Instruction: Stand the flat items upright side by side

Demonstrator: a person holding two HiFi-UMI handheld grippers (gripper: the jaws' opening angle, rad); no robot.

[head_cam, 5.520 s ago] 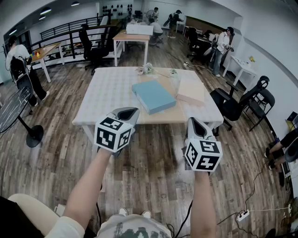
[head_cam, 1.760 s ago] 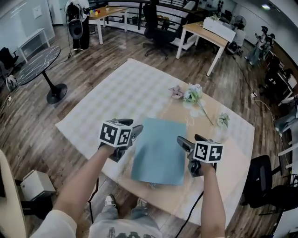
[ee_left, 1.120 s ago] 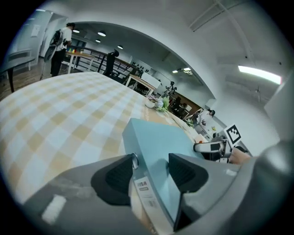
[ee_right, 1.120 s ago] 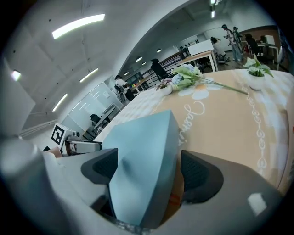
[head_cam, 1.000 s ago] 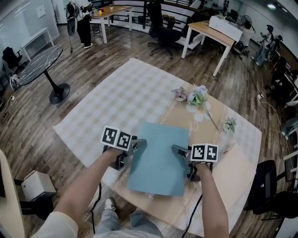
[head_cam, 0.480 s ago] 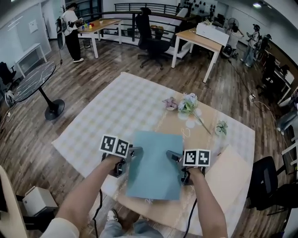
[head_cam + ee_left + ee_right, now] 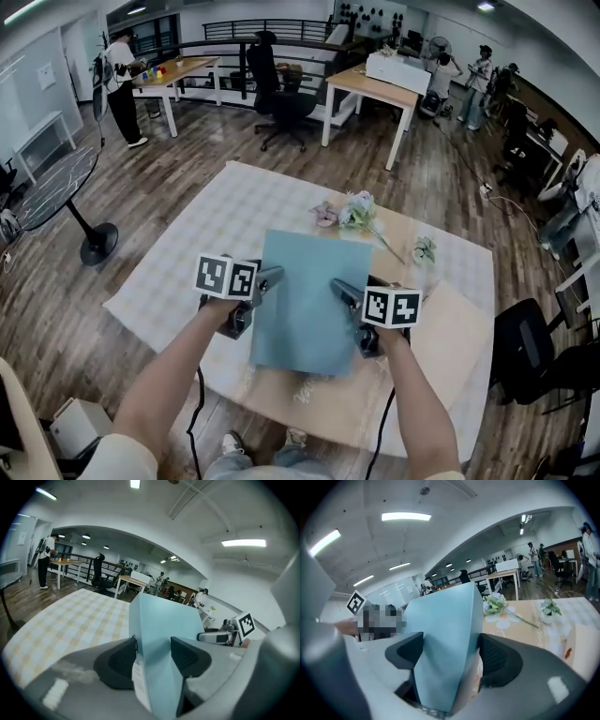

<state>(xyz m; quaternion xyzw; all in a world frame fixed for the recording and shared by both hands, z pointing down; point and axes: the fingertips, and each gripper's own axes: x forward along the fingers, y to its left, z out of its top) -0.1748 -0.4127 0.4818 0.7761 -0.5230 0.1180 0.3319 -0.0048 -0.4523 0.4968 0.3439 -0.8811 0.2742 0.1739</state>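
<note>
Blue flat box [image 7: 309, 300], side edges clamped between fingers of the left gripper [image 7: 270, 277] and right gripper [image 7: 339, 287], both pairs just closing tighter, tilted up, apparently off the bench [image 7: 187, 253].

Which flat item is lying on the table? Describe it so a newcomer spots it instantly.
Find the checked table; toward its right end, on the near side of the flowers, lies the tan box. Unlike the blue box beside it, which is lifted off the surface, it is pale, flat on the tabletop and untouched.
</note>
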